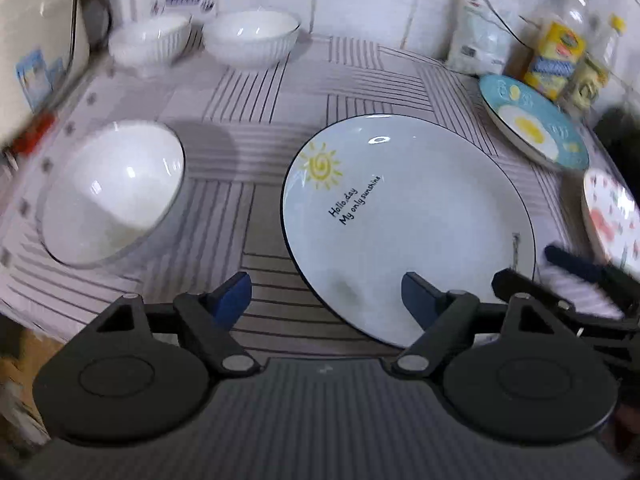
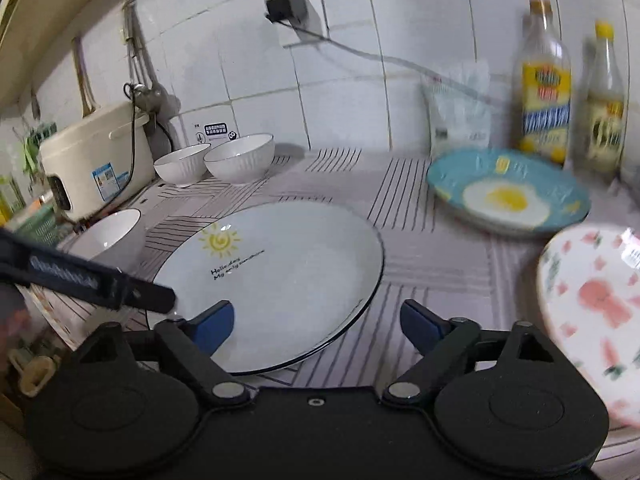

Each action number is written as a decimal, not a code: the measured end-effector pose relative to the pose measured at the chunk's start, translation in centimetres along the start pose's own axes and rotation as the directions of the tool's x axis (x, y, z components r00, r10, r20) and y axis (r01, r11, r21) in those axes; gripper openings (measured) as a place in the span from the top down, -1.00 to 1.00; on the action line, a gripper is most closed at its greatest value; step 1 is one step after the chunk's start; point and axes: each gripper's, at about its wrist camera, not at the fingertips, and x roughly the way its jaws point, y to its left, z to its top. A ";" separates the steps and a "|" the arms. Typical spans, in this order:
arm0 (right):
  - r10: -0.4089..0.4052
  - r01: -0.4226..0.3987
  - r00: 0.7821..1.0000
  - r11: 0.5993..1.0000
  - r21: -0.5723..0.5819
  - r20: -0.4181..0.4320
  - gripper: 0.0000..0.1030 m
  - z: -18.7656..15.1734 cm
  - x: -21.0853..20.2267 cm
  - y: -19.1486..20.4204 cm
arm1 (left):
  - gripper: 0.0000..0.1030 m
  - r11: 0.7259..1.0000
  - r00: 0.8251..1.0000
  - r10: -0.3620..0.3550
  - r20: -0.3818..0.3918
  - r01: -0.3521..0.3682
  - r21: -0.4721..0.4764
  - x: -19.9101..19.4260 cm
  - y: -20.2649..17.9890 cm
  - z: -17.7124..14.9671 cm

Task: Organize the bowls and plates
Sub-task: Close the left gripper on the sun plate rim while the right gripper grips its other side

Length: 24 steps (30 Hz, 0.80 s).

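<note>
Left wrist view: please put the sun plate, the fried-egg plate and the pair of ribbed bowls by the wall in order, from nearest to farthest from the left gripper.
From the left gripper:
1. Sun plate, directly ahead, its near rim beside the right finger.
2. Fried-egg plate, farther back on the right.
3. The two ribbed bowls, at the wall, back left; between them too close to call.

My left claw [image 1: 326, 296] is matt black plastic with smooth blue pads [image 1: 234, 296] and bright metal pivot pins; my right claw [image 2: 316, 322] looks the same. Mid-frame, the sun plate [image 1: 420, 240] is glossy glazed ceramic. The smooth white bowl [image 1: 116, 192] at left shines too, and the two ribbed bowls [image 1: 250, 38] at the top have fluted outsides. A matt striped cloth [image 1: 256, 108] covers the tabletop. The wall tiles [image 2: 256, 40] behind are glossy white.
</note>
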 end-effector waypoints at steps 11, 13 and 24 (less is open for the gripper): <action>0.014 -0.008 0.999 0.992 0.125 -0.044 0.15 0.0 2.4 -1.7 | 0.27 0.999 0.999 -0.032 -0.032 0.031 -0.027 2.2 0.2 0.1; -0.001 0.008 0.998 0.991 0.137 -0.055 0.43 -0.1 2.5 -2.0 | 0.34 0.999 0.999 -0.032 -0.026 0.031 -0.020 2.1 0.0 0.1; 0.067 -0.046 0.993 0.976 0.214 -0.094 0.54 0.0 3.3 -3.5 | 0.39 0.999 0.998 0.003 -0.057 -0.006 -0.046 2.2 0.0 0.9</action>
